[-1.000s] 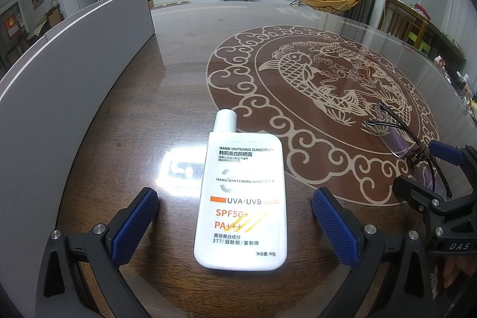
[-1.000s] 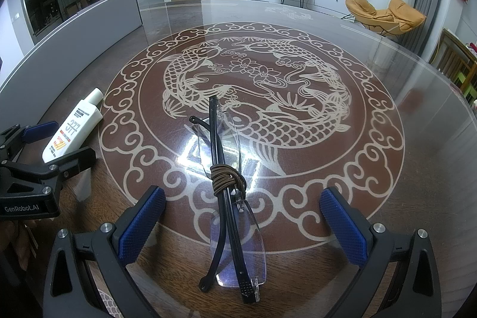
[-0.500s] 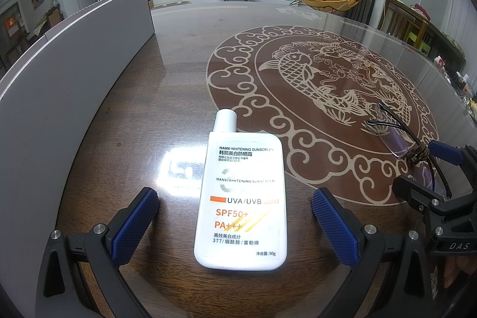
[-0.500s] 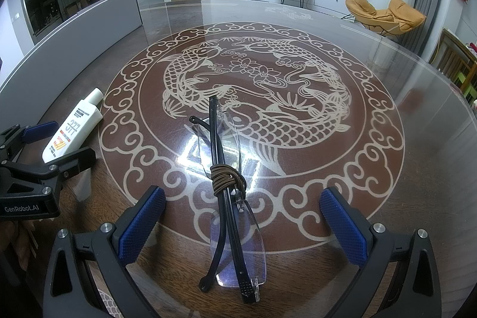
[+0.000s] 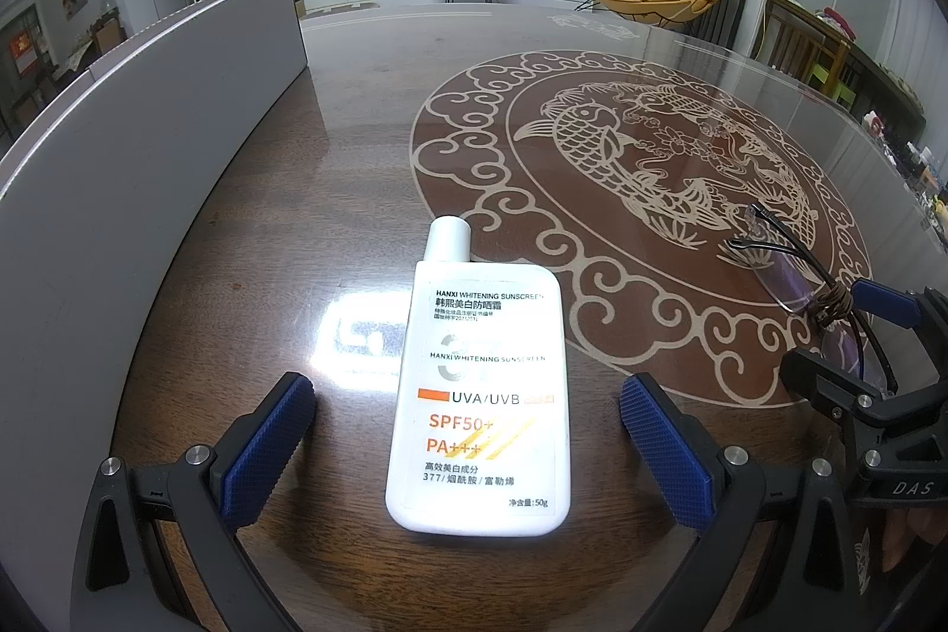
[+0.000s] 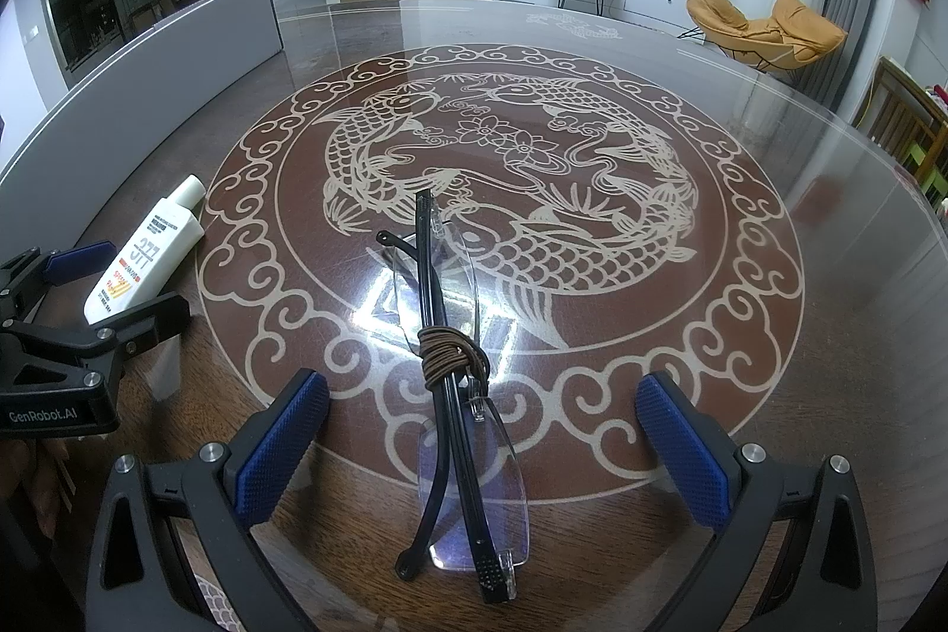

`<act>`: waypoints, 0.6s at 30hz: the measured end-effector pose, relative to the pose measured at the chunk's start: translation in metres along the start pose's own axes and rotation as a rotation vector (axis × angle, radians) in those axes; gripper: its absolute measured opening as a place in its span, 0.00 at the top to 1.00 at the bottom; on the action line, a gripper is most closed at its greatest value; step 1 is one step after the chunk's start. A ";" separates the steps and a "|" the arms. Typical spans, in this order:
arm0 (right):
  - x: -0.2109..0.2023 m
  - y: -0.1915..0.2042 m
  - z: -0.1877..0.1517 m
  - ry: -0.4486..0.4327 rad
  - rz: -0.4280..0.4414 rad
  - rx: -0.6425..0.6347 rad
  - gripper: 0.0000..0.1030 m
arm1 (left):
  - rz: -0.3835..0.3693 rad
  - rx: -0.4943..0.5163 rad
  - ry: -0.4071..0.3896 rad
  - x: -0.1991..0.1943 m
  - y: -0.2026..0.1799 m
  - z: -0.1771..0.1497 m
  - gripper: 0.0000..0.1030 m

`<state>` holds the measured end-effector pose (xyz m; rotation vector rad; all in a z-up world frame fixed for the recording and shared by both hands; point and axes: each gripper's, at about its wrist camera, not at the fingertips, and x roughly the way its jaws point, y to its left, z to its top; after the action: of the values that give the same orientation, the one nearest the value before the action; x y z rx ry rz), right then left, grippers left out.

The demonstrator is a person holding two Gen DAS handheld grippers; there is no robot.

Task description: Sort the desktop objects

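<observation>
We hold both tongs spread: left gripper (image 5: 468, 445) straddles the sunscreen bottle (image 5: 481, 389) near the table's left; right gripper (image 6: 483, 445) straddles the folded glasses (image 6: 456, 395); squeeze the bottle's flat sides squarely, and grip the glasses by their bundled temples, not the lenses.

Your table (image 6: 859, 336) is dark brown wood grain under glass, with a reddish-brown round medallion (image 6: 503, 241) drawn in beige: two scaled fish, flowers, and a ring of curling cloud scrolls. Your sunscreen bottle (image 5: 480, 395) is white with black lettering, orange "SPF50+ PA+++" and yellow diagonal stripes. Your glasses (image 6: 456, 395) have black arms, clear lenses tinted faintly violet, and a brown cord (image 6: 453, 350) wound around them. Both grippers carry blue cross-hatched pads (image 6: 278, 445) on black frames. The panel (image 5: 118, 170) at the left is plain grey.
</observation>
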<state>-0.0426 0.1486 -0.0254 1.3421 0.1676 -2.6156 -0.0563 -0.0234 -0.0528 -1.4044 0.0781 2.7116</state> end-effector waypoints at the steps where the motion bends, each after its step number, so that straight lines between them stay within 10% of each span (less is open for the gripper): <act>1: 0.000 0.000 0.000 0.000 0.000 0.000 0.00 | 0.000 0.000 0.000 0.000 0.000 0.000 0.00; 8: 0.013 -0.007 0.018 0.125 0.070 -0.094 0.03 | -0.044 0.066 0.062 -0.002 0.000 0.004 0.00; 11: 0.014 -0.010 0.023 0.122 0.084 -0.133 0.36 | -0.056 0.089 0.073 -0.002 0.000 0.009 0.10; 13: 0.011 -0.008 0.026 0.135 0.104 -0.172 0.89 | -0.068 0.092 0.028 -0.010 0.002 0.011 0.50; 18: -0.003 -0.009 0.025 0.141 0.104 -0.174 0.88 | -0.134 0.005 -0.015 -0.033 0.022 0.007 0.50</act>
<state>-0.0630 0.1526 -0.0085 1.4332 0.3290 -2.3618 -0.0449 -0.0464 -0.0219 -1.3371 -0.0101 2.6105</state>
